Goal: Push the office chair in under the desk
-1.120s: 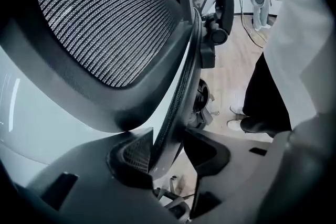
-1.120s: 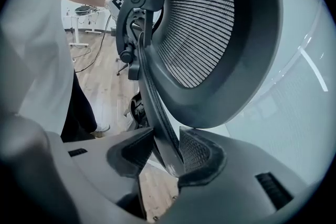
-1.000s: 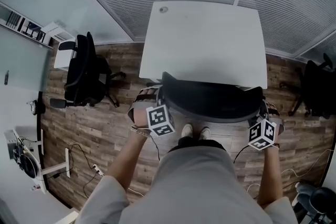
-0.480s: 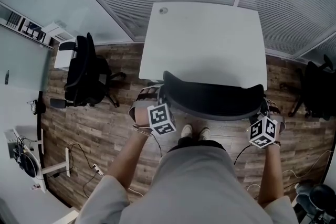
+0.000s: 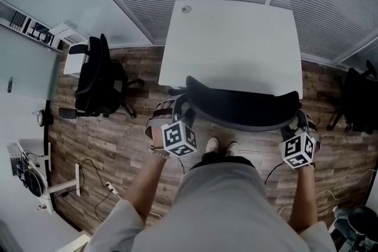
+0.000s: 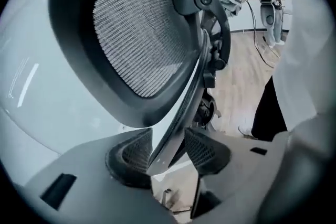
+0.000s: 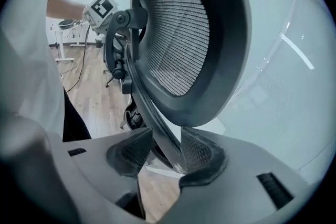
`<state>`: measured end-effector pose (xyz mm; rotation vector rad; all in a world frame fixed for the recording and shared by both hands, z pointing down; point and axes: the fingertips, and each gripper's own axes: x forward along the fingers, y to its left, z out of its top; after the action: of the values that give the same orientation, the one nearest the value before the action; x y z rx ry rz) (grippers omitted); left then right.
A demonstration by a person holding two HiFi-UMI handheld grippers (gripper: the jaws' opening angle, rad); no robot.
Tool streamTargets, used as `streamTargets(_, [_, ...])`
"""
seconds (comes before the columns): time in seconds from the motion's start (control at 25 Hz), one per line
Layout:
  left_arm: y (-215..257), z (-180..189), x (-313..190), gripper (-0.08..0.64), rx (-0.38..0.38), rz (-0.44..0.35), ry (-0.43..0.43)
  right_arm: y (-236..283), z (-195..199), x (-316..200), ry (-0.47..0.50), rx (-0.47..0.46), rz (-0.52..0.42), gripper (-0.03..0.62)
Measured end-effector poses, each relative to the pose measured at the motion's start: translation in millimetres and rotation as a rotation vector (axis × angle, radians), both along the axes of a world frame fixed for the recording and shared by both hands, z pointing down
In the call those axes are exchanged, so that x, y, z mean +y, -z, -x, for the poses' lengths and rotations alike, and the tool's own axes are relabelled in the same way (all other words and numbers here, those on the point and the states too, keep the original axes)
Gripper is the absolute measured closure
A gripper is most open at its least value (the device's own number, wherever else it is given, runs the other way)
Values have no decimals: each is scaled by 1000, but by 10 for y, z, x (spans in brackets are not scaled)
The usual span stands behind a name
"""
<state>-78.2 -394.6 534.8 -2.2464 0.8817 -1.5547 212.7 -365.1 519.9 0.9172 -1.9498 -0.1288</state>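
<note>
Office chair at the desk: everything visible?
The office chair is black: mesh backrest in a dark plastic frame, curved rear struts. Upright, backrest at the white desk's near edge. A strut lies between the jaws of the left hand-held gripper and of the right hand-held gripper; both have just been opening.

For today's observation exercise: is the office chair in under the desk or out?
In: the office chair has its backrest at the desk edge; no seat shows.
</note>
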Motion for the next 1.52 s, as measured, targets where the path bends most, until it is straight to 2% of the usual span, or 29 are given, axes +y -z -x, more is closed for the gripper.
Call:
streamTargets(0.12, [204, -62, 79, 357, 140, 8, 43, 177, 59, 53, -38, -106, -21, 427])
streamTargets(0.28, [496, -231, 208, 401, 401, 46, 93, 467, 250, 136, -94, -315, -30, 478])
streamTargets(0.48, [805, -549, 421, 477, 638, 65, 78, 804, 573, 292, -105, -573, -38, 515])
streamTargets(0.64, [1111, -791, 586, 502, 890, 139, 70, 985, 861, 452, -79, -702, -25, 531])
streamTargets(0.72, [1238, -877, 645, 509, 975, 153, 60, 1067, 977, 510, -69, -739, -32, 535])
streamTargets(0.8, [1331, -934, 692, 514, 1016, 151, 43, 1131, 1086, 545, -62, -760, -39, 538])
streamTargets(1.08, [1453, -1132, 893, 520, 1082, 163, 8, 1279, 1291, 620, -61, -830, -57, 563])
streamTargets(1.36, [1445, -1158, 879, 520, 1090, 156, -3, 1368, 1398, 608, -75, -868, -86, 563])
streamTargets(1.52, [1450, -1182, 877, 520, 1068, 144, -23, 1328, 1385, 622, -57, -839, -80, 563])
